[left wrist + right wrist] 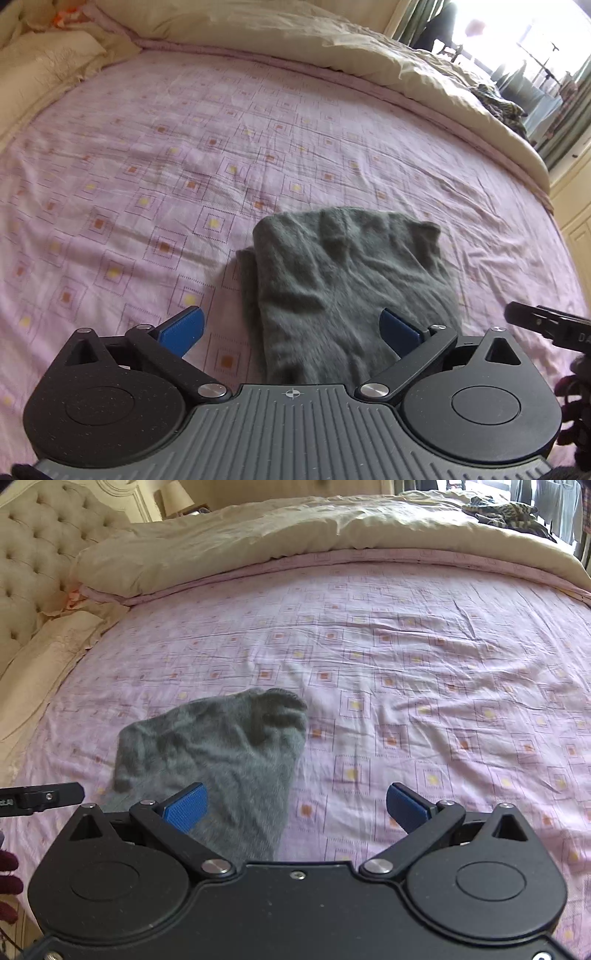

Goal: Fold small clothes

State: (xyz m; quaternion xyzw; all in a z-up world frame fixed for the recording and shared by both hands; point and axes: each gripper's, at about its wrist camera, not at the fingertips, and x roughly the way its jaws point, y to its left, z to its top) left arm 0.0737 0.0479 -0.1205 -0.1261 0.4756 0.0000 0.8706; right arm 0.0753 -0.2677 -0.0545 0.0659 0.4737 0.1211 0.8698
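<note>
A grey garment (343, 291) is seen lying flat on the pink patterned bedsheet (147, 184), near the front edge of the bed, folded over on itself with a doubled edge showing along its left side. In the left wrist view it runs from between the fingers up toward the middle of the sheet; its near end is hidden behind the gripper body.

The left gripper (291, 330) is held spread wide above the near part of the garment, nothing being grasped. Its blue pads (183, 330) are well apart: the left one is over bare sheet, the right one is over the grey cloth. Whether the cloth is touched cannot be told.

The right gripper (295, 806) is likewise held wide apart and empty. Its left pad (184, 808) is set over the garment's right portion (221, 753), while the right pad is over the sheet. The garment's far corner is seen rumpled and slightly raised.

Each gripper's tip is caught at the edge of the other's view, so the two are shown side by side, near each other. A dark red knitted sleeve (7, 882) is glimpsed at the left edge of the right wrist view.

A cream duvet (258, 535) is bunched along the far side of the bed, with a tufted headboard (33, 554) at the left.
</note>
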